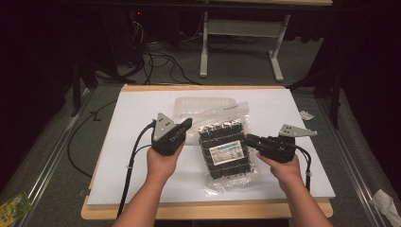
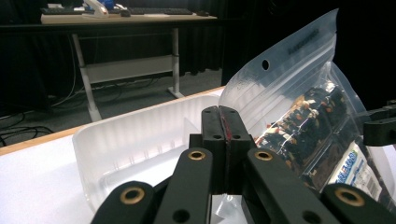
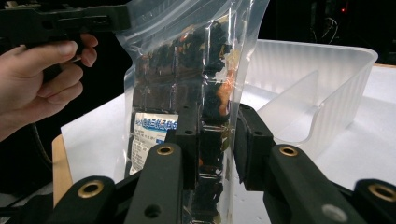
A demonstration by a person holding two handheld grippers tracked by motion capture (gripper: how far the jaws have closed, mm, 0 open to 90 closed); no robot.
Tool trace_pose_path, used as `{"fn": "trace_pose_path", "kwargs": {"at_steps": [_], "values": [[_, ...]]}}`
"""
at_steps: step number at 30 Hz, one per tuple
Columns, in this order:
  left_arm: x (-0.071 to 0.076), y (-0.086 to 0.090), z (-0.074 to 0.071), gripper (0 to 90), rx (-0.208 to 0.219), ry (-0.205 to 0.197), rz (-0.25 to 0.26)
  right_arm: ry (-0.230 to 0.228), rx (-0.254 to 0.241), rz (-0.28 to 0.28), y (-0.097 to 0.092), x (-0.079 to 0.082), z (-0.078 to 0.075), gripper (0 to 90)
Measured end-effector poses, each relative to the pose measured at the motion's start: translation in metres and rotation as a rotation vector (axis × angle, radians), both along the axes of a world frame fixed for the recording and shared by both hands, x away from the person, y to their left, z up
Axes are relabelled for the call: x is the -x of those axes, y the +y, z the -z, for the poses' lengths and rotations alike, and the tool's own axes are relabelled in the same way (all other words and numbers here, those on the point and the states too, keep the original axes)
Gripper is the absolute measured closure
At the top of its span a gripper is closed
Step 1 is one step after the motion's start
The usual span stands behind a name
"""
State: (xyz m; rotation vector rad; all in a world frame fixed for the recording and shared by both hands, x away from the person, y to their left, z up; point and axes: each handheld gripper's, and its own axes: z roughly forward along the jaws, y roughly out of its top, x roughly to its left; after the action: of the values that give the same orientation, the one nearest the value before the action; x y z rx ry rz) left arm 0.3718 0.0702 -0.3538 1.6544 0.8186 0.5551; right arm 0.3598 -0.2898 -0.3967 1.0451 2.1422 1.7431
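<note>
The zip bag [image 1: 226, 146] is clear, glossy plastic film, creased and catching highlights; in the right gripper view its wrinkled skin [image 3: 187, 70] shows dark, matt-looking contents and a printed paper-like label [image 3: 152, 135] at about 8 o'clock. The tray [image 2: 135, 140] is translucent, frosted white plastic with fine ribbing on its walls, smooth along the rim. The left gripper [image 2: 223, 140] and the right gripper [image 3: 212, 140] are matt black plastic with brass-coloured metal bushings; each carries a dull grey plate in the high view. The table top [image 1: 142, 109] is smooth, matt white with a pale wooden edge.
</note>
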Motion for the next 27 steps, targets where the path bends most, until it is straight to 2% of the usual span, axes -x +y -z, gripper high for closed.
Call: {"fn": "trace_pose_path", "kwargs": {"at_steps": [5,6,8,11,13,17,19,21,22,23,26,27], "values": [[-0.001,0.002,0.0,90.0,-0.006,0.001,-0.007,-0.005,0.001,-0.01,0.0,0.001,-0.002,75.1],[-0.002,0.002,0.0,90.0,-0.004,0.0,-0.011,-0.016,0.005,-0.004,0.0,0.002,-0.004,82.2],[-0.002,0.002,0.0,90.0,-0.002,0.001,-0.008,-0.021,0.005,-0.008,-0.001,0.002,-0.005,82.9],[-0.001,0.0,0.0,90.0,-0.007,-0.004,-0.005,-0.019,0.034,-0.005,0.001,0.002,-0.004,85.9],[0.0,-0.001,0.0,90.0,-0.006,-0.006,-0.003,-0.014,0.042,0.01,0.001,0.001,-0.003,89.6],[0.0,0.0,0.0,90.0,-0.002,-0.001,-0.001,-0.002,0.061,0.035,0.003,0.0,-0.003,90.0],[-0.001,0.002,0.0,90.0,0.007,0.005,-0.006,-0.028,0.092,0.061,0.007,0.003,-0.005,90.0],[-0.003,0.007,0.001,87.8,0.03,0.013,-0.007,-0.058,0.094,0.069,0.009,0.006,-0.006,90.0],[-0.003,0.004,0.003,85.1,0.11,0.036,-0.016,-0.073,0.1,0.075,0.01,0.007,-0.006,90.0],[-0.006,0.01,0.004,83.7,0.055,0.034,-0.01,-0.09,0.102,0.077,0.011,0.008,-0.005,90.0],[-0.008,0.015,0.009,78.6,0.069,0.055,-0.014,-0.145,0.114,0.088,0.016,0.011,-0.005,90.0],[-0.008,0.015,0.009,75.4,0.069,0.055,-0.014,-0.145,0.114,0.088,0.016,0.011,-0.005,90.0]]}}
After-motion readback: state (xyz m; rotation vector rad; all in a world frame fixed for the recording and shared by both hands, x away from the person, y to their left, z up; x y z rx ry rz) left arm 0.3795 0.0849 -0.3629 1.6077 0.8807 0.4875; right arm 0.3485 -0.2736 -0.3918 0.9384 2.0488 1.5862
